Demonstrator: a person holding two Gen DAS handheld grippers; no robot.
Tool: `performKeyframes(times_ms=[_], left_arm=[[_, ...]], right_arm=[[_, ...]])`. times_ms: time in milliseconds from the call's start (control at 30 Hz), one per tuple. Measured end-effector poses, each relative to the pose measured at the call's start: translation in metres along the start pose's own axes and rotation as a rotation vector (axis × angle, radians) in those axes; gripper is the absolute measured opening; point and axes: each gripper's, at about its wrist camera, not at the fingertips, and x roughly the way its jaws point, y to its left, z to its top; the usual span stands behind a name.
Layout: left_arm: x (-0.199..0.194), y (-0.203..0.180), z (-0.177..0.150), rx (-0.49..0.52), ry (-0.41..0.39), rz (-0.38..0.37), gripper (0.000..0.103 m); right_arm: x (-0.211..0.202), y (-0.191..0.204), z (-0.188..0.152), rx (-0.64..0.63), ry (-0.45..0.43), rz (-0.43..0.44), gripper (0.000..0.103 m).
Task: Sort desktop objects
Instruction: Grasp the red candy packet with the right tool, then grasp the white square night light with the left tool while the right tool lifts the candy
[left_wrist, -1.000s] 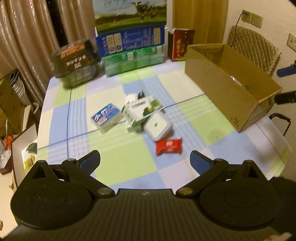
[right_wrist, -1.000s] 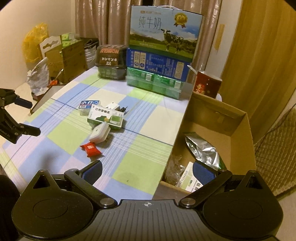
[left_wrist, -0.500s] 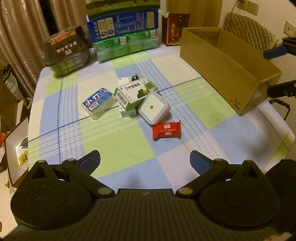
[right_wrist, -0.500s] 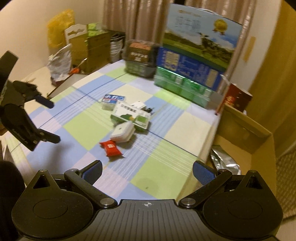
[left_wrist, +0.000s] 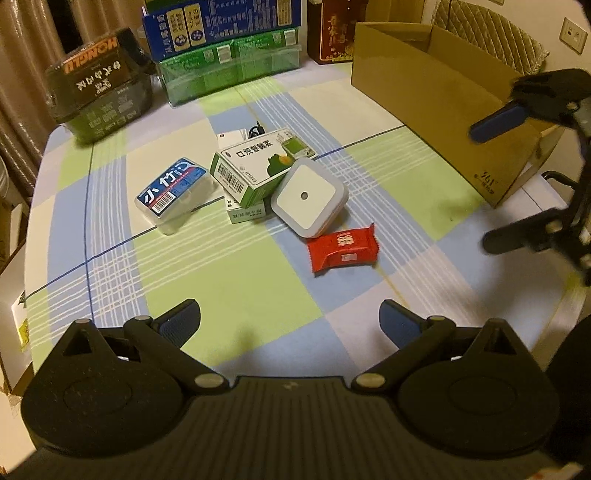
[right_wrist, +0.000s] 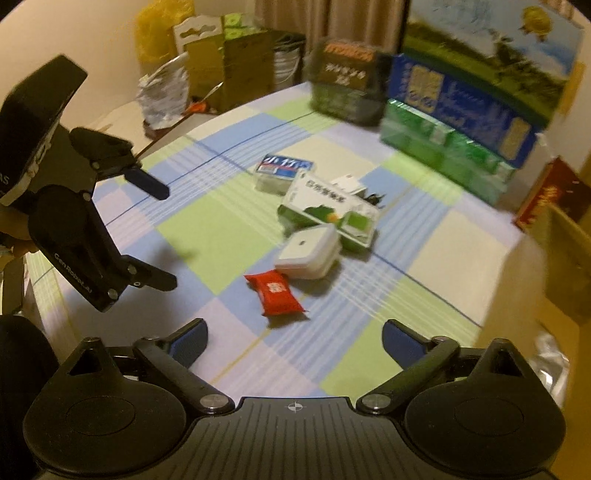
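Observation:
A small heap lies mid-table: a red snack packet (left_wrist: 343, 248) (right_wrist: 275, 291), a white square night-light (left_wrist: 308, 197) (right_wrist: 306, 251), a green-and-white carton (left_wrist: 260, 168) (right_wrist: 327, 214) and a clear box with a blue label (left_wrist: 173, 194) (right_wrist: 282, 171). My left gripper (left_wrist: 290, 321) hovers open on the near side of the heap, empty; it also shows at the left of the right wrist view (right_wrist: 162, 236). My right gripper (right_wrist: 293, 341) is open and empty just short of the red packet; in the left wrist view it hangs at the right (left_wrist: 487, 184).
An open cardboard box (left_wrist: 436, 92) stands at the table's right edge, with a silver bag (right_wrist: 550, 358) inside. Stacked milk cartons (left_wrist: 221, 40) and a dark wrapped pack (left_wrist: 99, 99) line the far edge. A dark red box (left_wrist: 330, 29) stands behind. Cartons and bags (right_wrist: 221, 70) crowd the floor at left.
Both grippers have come lower and closer to the heap. The right gripper swung left, away from the cardboard box and toward the red packet. Nothing on the table has moved.

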Motion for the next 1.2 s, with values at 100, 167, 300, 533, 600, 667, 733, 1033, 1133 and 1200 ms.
performKeyframes(times_ms=[100,167,300,533,600,667,733,1033,1133,1200], left_arm=[[0.010,0.007,-0.001,0.013,0.004,-0.008,0.101],[0.016,0.011,-0.002,0.023,-0.003,-0.001,0.101],[0.023,0.021,-0.005,0.028,-0.022,-0.017,0.101],[0.039,0.037,-0.008,-0.016,-0.024,-0.042,0.101],[0.044,0.039,-0.009,-0.027,-0.021,-0.050,0.101],[0.048,0.040,-0.010,-0.031,-0.019,-0.058,0.101],[0.051,0.040,-0.012,-0.036,-0.018,-0.063,0.101],[0.055,0.040,-0.013,-0.075,-0.013,-0.068,0.101],[0.052,0.036,-0.012,-0.079,-0.010,-0.067,0.101],[0.050,0.032,-0.009,-0.082,-0.009,-0.069,0.101]], right_arm=[[0.025,-0.001,0.005,-0.012,0.025,0.034,0.083],[0.041,-0.001,0.009,-0.028,0.041,0.048,0.076],[0.072,0.001,0.016,-0.077,0.077,0.075,0.066],[0.116,-0.001,0.024,-0.135,0.145,0.089,0.053],[0.123,0.000,0.025,-0.147,0.160,0.093,0.052],[0.129,0.002,0.024,-0.162,0.172,0.086,0.050],[0.133,0.001,0.023,-0.157,0.181,0.088,0.048],[0.132,0.003,0.025,-0.115,0.192,0.098,0.026],[0.125,0.005,0.021,-0.097,0.198,0.100,0.025],[0.116,0.002,0.016,-0.078,0.200,0.090,0.025]])
